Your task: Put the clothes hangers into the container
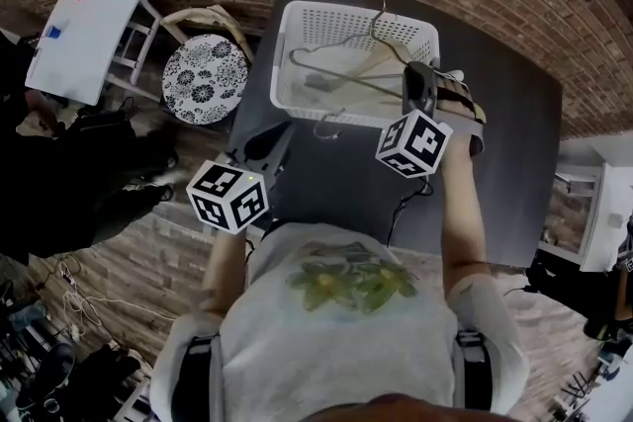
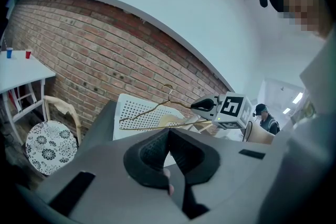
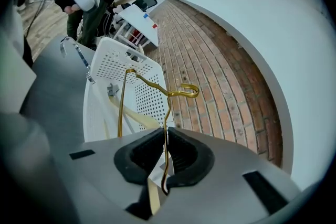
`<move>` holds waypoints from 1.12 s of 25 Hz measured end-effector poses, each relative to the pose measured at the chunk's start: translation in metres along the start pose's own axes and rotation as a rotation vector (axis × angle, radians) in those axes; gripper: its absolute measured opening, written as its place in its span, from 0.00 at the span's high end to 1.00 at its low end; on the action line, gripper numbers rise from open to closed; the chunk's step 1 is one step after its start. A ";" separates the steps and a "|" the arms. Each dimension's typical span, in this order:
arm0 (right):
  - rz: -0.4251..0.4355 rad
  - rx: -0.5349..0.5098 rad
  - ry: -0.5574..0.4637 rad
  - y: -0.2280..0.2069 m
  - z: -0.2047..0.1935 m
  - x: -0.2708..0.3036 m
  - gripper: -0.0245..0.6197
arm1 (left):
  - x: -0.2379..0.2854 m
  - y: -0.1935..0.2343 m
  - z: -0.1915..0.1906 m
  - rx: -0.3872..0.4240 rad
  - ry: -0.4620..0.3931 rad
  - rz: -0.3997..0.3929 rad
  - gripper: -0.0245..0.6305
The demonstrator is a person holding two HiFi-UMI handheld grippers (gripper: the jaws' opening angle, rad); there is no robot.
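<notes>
A white perforated basket [image 1: 285,64] stands on the dark table [image 1: 504,143]. My right gripper [image 1: 418,79] is shut on a thin gold wire hanger [image 1: 336,74] and holds it tilted over the basket, its hook [image 3: 185,92] toward the brick wall. The wire runs between the pads [image 3: 178,152]. Inside the basket lies a cream hanger [image 3: 126,115]. Another hanger's metal hook [image 1: 326,126] hangs over the basket's near wall. My left gripper [image 1: 275,143] hovers at the table's near left edge, shut with nothing in it [image 2: 168,132].
A round floral stool [image 1: 205,79] and a white side table [image 1: 94,30] with small red and blue cups stand left of the dark table. A brick wall runs behind. A black cable [image 1: 404,205] trails off the table's near edge. People stand in the background.
</notes>
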State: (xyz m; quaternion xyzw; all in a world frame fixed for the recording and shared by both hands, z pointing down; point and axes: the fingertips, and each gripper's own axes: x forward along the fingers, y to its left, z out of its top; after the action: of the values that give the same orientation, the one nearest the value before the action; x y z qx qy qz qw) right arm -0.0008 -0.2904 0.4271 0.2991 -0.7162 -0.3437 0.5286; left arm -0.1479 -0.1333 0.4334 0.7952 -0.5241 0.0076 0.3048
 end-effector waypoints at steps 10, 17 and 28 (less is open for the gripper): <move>-0.011 -0.039 0.016 0.001 0.003 0.019 0.90 | 0.001 0.003 -0.001 -0.003 0.002 0.005 0.92; 0.012 -0.030 0.011 0.002 0.009 0.034 0.90 | 0.001 0.006 0.001 -0.006 0.004 0.008 0.92; -0.005 0.051 -0.092 -0.007 0.028 0.031 0.90 | -0.001 0.011 -0.002 -0.011 0.004 0.019 0.92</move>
State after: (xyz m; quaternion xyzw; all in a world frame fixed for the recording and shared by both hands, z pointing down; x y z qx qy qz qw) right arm -0.0352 -0.3144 0.4334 0.2979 -0.7476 -0.3403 0.4864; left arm -0.1568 -0.1342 0.4398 0.7885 -0.5310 0.0091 0.3101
